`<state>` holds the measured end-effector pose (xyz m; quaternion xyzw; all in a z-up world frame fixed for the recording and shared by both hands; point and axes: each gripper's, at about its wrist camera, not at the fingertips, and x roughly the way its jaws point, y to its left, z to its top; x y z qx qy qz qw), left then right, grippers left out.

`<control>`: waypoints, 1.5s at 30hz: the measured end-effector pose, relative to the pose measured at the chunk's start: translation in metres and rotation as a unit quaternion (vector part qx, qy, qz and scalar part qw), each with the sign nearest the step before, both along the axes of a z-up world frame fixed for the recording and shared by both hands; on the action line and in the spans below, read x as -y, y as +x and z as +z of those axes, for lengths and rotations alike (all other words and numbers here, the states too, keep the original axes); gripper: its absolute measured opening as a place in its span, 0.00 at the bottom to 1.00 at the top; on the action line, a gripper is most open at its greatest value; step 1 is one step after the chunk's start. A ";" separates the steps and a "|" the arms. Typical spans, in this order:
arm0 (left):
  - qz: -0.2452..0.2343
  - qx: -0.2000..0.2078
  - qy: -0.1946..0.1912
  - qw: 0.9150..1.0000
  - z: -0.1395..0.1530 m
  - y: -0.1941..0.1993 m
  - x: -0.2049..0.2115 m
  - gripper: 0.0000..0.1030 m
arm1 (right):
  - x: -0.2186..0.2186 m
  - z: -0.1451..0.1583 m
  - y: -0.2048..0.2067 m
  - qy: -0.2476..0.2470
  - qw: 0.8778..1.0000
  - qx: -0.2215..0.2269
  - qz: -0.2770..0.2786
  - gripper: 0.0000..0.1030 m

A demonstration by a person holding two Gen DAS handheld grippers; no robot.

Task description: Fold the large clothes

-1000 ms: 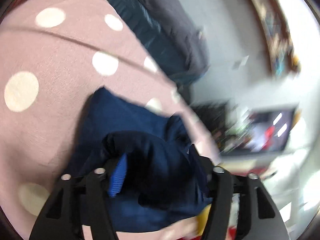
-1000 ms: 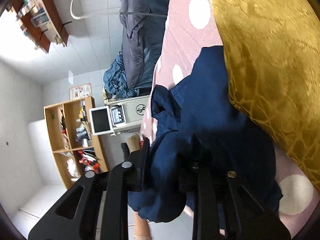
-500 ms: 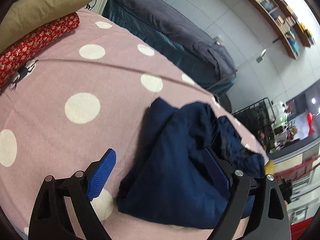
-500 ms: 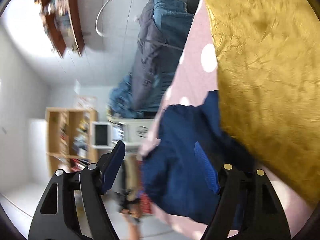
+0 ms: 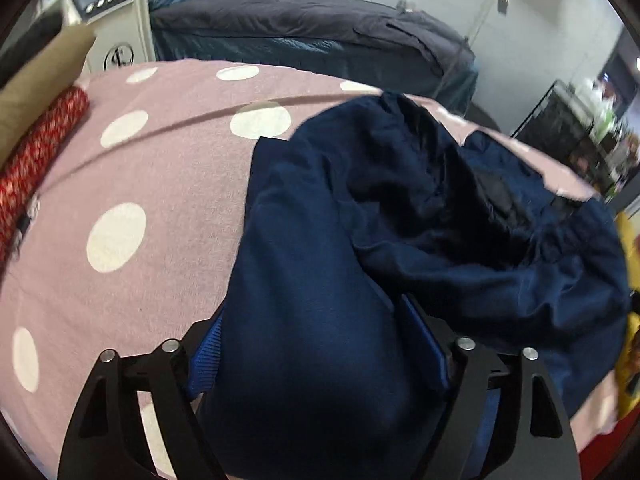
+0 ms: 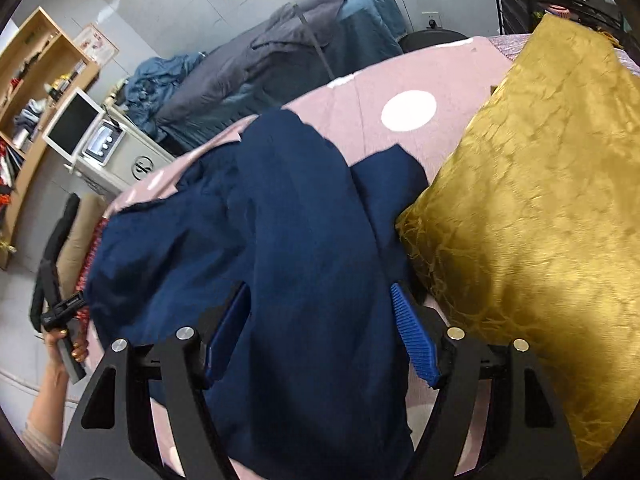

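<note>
A navy blue garment (image 5: 360, 240) lies bunched and partly folded on a pink bedspread with white dots (image 5: 132, 184). It also shows in the right wrist view (image 6: 280, 232). My left gripper (image 5: 320, 344) is open, its blue pads on either side of the garment's near end. My right gripper (image 6: 320, 328) is open too, with the garment's near fold between its fingers. The cloth hides the tips of the left pads. In the right wrist view the left gripper (image 6: 60, 312) shows in the person's hand at the bed's left edge.
A gold cushion (image 6: 528, 208) lies right of the garment, touching it. A red patterned roll (image 5: 40, 152) and a tan pillow (image 5: 36, 76) lie at the bed's left side. A dark grey bed (image 5: 304, 28), a white machine (image 6: 116, 148) and wooden shelves (image 6: 32, 76) stand beyond.
Both grippers let go of the garment and opened. They then moved back in, so the garment's near end now sits between the open fingers of each.
</note>
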<state>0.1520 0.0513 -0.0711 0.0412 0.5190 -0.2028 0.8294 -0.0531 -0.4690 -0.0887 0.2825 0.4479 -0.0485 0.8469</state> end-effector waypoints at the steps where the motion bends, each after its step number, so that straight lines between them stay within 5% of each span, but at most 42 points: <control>1: -0.006 0.004 0.007 1.000 -0.001 -0.002 0.005 0.65 | -0.004 -0.005 0.002 -0.005 1.000 -0.001 0.004 0.67; 5: -0.026 0.029 0.020 0.999 0.008 -0.005 0.014 0.32 | -0.025 -0.007 0.001 -0.074 0.997 0.004 0.030 0.25; 10: -0.012 0.054 0.015 0.998 0.020 0.005 0.015 0.26 | -0.038 0.019 -0.013 -0.136 0.990 0.034 0.033 0.13; 15: 0.053 -0.004 -0.034 0.998 0.006 0.036 0.015 0.33 | -0.021 0.022 -0.025 -0.137 0.990 0.033 -0.023 0.12; 18: 0.070 0.016 0.018 0.997 -0.001 0.036 0.025 0.65 | -0.017 0.003 -0.022 -0.122 0.992 0.008 -0.037 0.13; 22: 0.077 0.027 0.035 0.996 0.001 0.033 0.021 0.76 | -0.020 -0.009 -0.023 -0.145 0.988 -0.003 -0.056 0.43; 32: 0.090 0.104 0.010 0.990 0.057 0.008 -0.009 0.80 | -0.041 0.030 -0.054 -0.218 0.974 0.007 -0.067 0.65; 37: 0.000 0.102 -0.019 0.995 0.074 -0.019 0.021 0.77 | -0.079 0.051 -0.071 -0.233 0.970 0.052 -0.035 0.67; 40: -0.050 0.076 -0.033 0.995 0.062 -0.036 0.045 0.77 | -0.105 0.047 -0.072 -0.227 0.972 0.053 0.001 0.70; 45: -0.106 0.079 -0.003 0.991 0.032 -0.068 0.073 0.76 | -0.136 0.033 -0.079 -0.228 0.972 0.049 0.035 0.70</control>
